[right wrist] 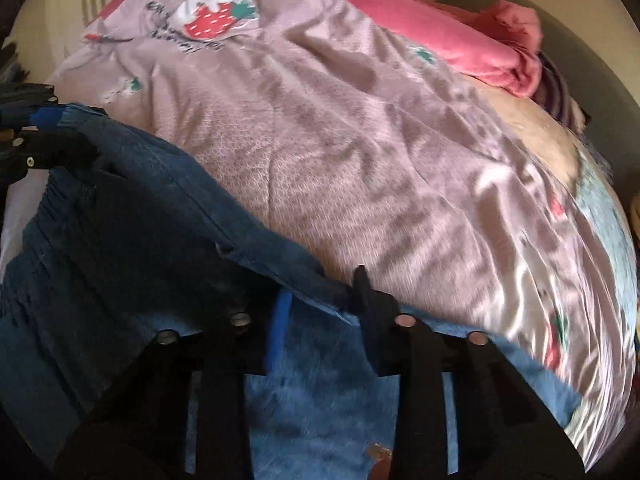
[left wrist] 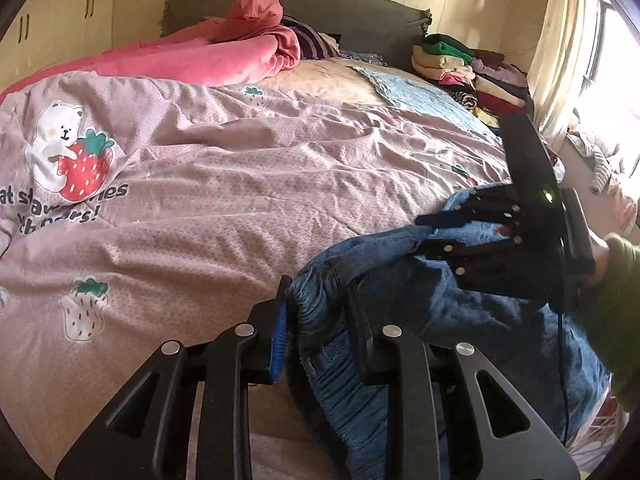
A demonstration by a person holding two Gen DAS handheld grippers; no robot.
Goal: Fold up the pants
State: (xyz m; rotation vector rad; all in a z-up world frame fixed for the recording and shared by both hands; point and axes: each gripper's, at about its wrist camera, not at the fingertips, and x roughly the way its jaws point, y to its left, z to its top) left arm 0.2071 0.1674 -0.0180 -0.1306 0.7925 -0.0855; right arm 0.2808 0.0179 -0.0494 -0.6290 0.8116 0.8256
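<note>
Blue denim pants point(left wrist: 472, 328) with an elastic waistband and a fleecy light-blue lining point(right wrist: 320, 392) are held up over the pink bedspread point(left wrist: 224, 184). My left gripper point(left wrist: 316, 300) is shut on the gathered waistband at one end. My right gripper point(right wrist: 320, 292) is shut on the waistband edge at the other end; it shows in the left wrist view point(left wrist: 424, 232) at the right, held by a hand in a green sleeve. The left gripper shows in the right wrist view point(right wrist: 52, 132) at the far left. The pant legs hang below, out of sight.
The pink strawberry-and-bear bedspread covers the bed point(right wrist: 360, 140). A pink blanket point(left wrist: 208, 52) is heaped by the grey headboard point(left wrist: 360, 8). A pile of folded clothes point(left wrist: 468, 72) sits at the far right corner. A curtain and bright window point(left wrist: 592, 60) are to the right.
</note>
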